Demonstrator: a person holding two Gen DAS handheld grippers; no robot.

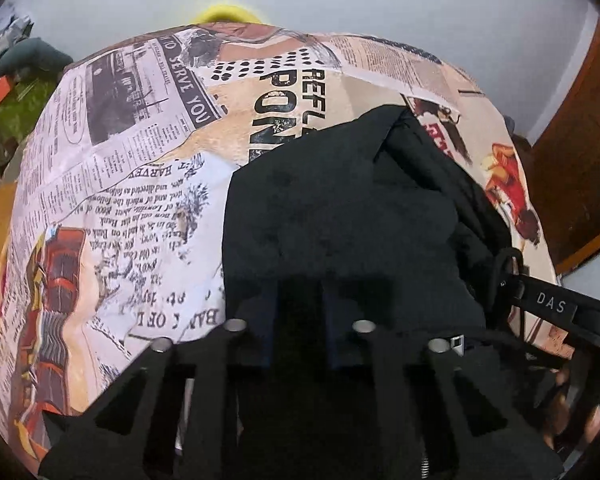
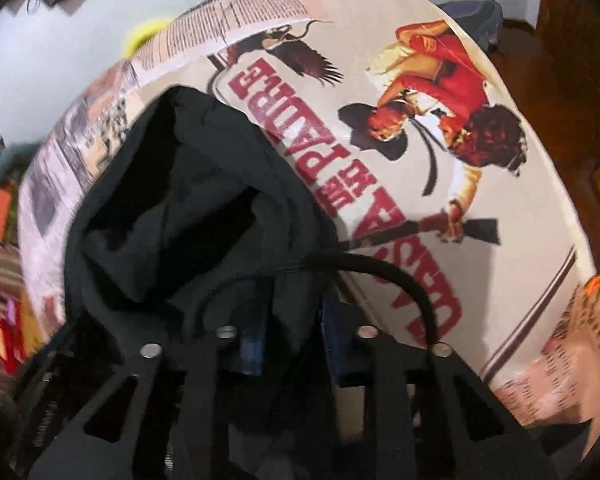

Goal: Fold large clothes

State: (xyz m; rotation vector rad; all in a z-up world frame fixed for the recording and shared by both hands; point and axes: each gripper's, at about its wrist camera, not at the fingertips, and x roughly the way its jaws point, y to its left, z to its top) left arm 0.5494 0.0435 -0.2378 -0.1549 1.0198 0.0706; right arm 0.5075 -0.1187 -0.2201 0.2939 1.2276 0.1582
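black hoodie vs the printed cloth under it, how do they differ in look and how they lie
The black hoodie is plain and dark; the printed cloth is pale, covered in newsprint text and red poster pictures. The hoodie lies bunched, its hood gaping open with a drawstring trailing; the cloth is spread nearly flat. The hoodie covers only part of the cloth. Both are soft fabric.

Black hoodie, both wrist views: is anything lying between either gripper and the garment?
Nothing visible. The black hoodie lies directly under the left gripper and the right gripper, on the newspaper-print cover. Only its own drawstring crosses near the right gripper. Both look shut on its fabric.
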